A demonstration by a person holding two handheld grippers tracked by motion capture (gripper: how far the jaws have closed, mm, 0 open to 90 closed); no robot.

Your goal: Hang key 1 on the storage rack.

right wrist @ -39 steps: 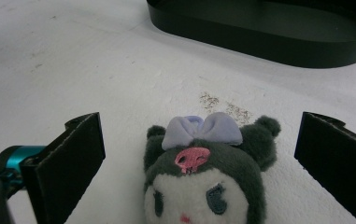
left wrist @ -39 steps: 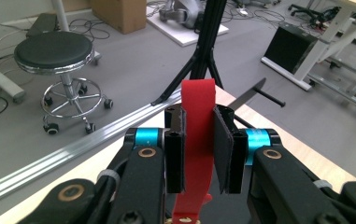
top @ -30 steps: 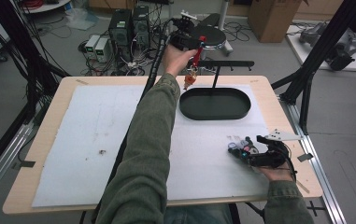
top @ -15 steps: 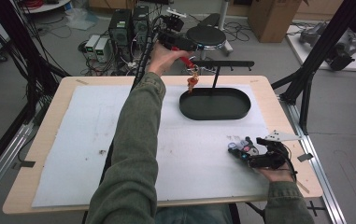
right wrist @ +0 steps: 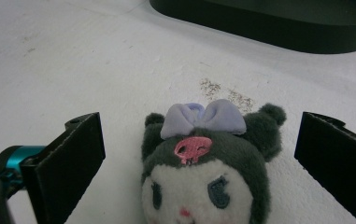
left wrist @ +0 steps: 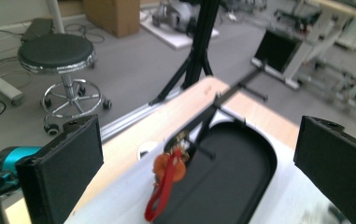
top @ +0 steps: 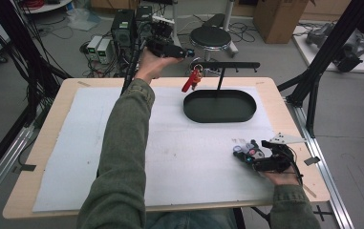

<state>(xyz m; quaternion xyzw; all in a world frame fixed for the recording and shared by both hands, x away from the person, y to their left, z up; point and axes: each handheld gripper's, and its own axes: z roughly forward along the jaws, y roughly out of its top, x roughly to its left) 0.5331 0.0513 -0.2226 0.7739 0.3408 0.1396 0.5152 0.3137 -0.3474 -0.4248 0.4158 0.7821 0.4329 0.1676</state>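
Even, bright overhead light falls on the white worktop (top: 179, 157), with only faint shadows around the black tray (top: 219, 106). Beyond the tray the left gripper view blurs softly; the right gripper view shows the plush toy (right wrist: 206, 168) sharp, without glare.

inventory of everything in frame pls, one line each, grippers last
red keychain: 1, red strap with orange charm, hanging from the rack's bar above the tray's left end
rack: 1, black, post with a horizontal bar, standing at the tray
tray: 1, black oval, far right part of the table
plush head: 1, dark grey and white with lilac bow, on the mat between the right gripper's jaws
mat: 1, white, covering the table
table: 1, light wood
stool: 1, black seat, on the floor beyond the table
left gripper: 1, black, open, raised left of the keychain
right gripper: 1, black, open, near right
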